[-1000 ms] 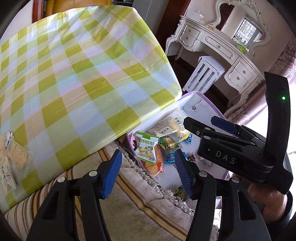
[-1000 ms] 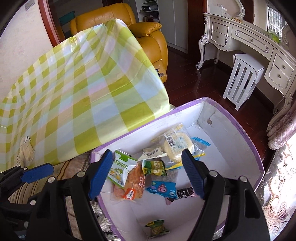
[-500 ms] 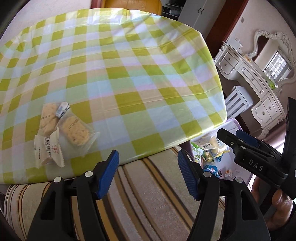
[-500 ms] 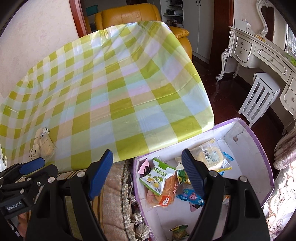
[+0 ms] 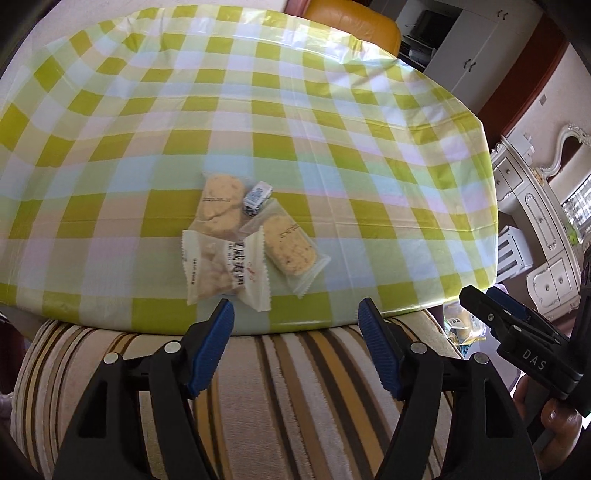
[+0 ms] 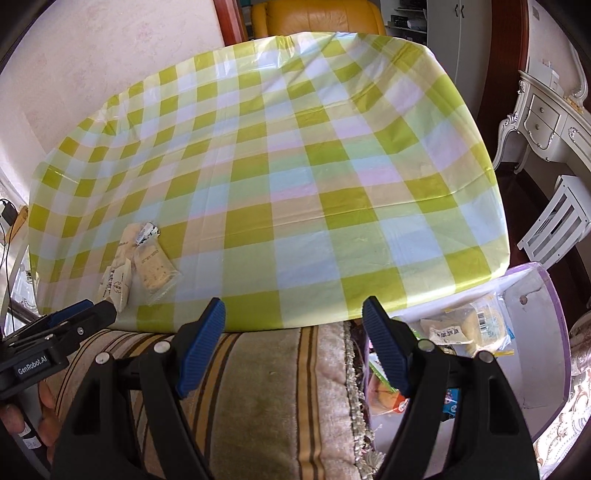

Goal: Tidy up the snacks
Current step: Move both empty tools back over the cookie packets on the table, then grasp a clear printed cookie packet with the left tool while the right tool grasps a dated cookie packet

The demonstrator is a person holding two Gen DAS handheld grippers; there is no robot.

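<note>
Several wrapped snacks lie together on the green checked tablecloth [image 5: 332, 147]: a white packet [image 5: 225, 269], two clear-wrapped biscuits [image 5: 290, 245] [image 5: 219, 206] and a small blue-white candy [image 5: 257, 197]. My left gripper [image 5: 295, 319] is open and empty, just in front of them above the table's near edge. My right gripper [image 6: 293, 319] is open and empty, over the near edge further right; the snacks [image 6: 142, 264] lie to its left. A purple-rimmed white box [image 6: 543, 332] at the right holds several snack packs [image 6: 465, 326].
A striped cushion [image 5: 295, 387] lies below both grippers, against the table. A white dressing table [image 6: 554, 118] and white stool [image 6: 557, 218] stand at the right. A yellow armchair [image 6: 314, 18] is behind the table.
Both grippers have swung left from over the box towards the table. The snack pile has come to the centre of the left wrist view. Both jaws stayed open.
</note>
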